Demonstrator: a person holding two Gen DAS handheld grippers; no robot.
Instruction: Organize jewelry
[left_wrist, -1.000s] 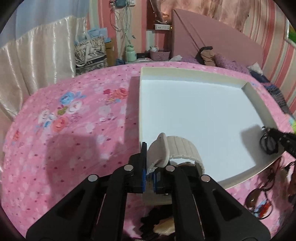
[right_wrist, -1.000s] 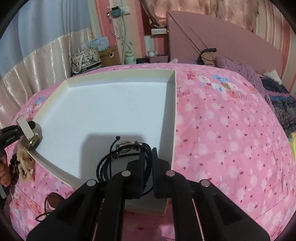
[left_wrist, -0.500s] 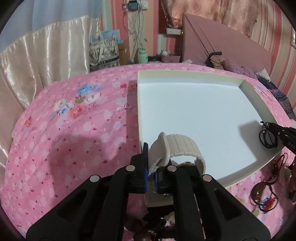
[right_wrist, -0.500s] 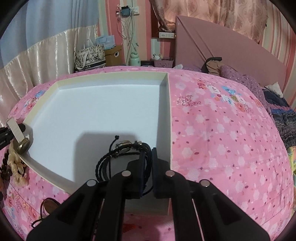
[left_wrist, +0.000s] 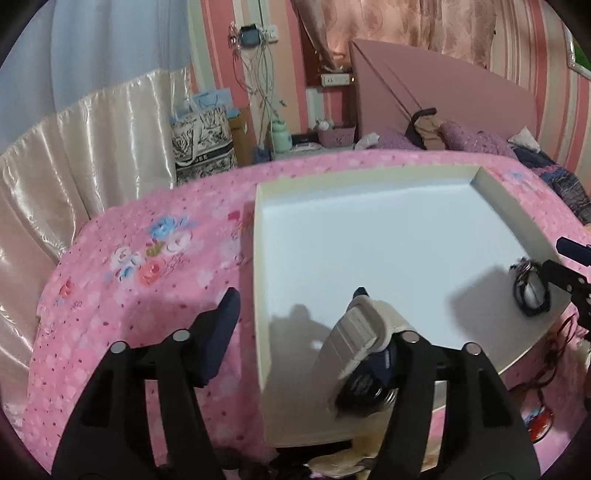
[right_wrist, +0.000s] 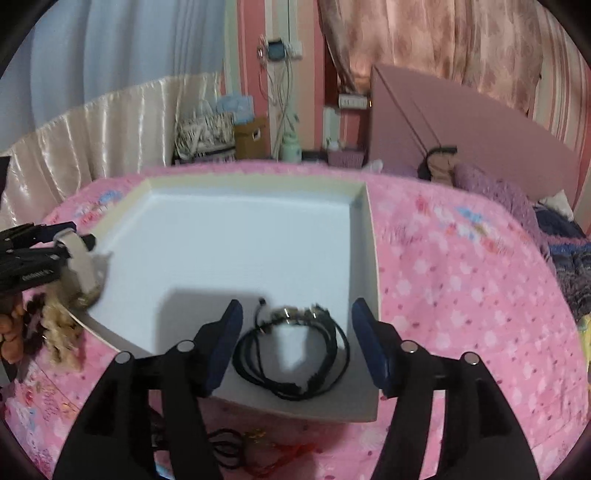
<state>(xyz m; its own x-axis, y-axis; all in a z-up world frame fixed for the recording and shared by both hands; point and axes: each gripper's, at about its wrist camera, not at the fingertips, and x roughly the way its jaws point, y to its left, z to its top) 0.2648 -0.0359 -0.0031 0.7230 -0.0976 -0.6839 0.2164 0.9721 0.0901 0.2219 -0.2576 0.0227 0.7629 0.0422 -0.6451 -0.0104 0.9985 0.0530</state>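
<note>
A shallow white tray (left_wrist: 369, 236) lies on a pink floral bedspread; it also shows in the right wrist view (right_wrist: 258, 236). My left gripper (left_wrist: 299, 325) is open. A beige-strapped watch (left_wrist: 362, 332) leans against its right finger over the tray's near left corner; whether it rests on the tray I cannot tell. It also shows in the right wrist view (right_wrist: 83, 266). My right gripper (right_wrist: 297, 339) is open around a black cord bracelet (right_wrist: 295, 350) that lies in the tray's near right corner; the bracelet also shows in the left wrist view (left_wrist: 532, 295).
Loose jewelry lies on the bedspread in front of the tray: a beaded piece (right_wrist: 59, 332), black cords (right_wrist: 229, 446) and a red item (left_wrist: 539, 424). A pink headboard (right_wrist: 461, 147), pillows, bags and curtains stand beyond the bed.
Both grippers have opened. The left let go of the watch, which now leans on its right finger. The right let go of the black bracelet, which now lies in the tray.
</note>
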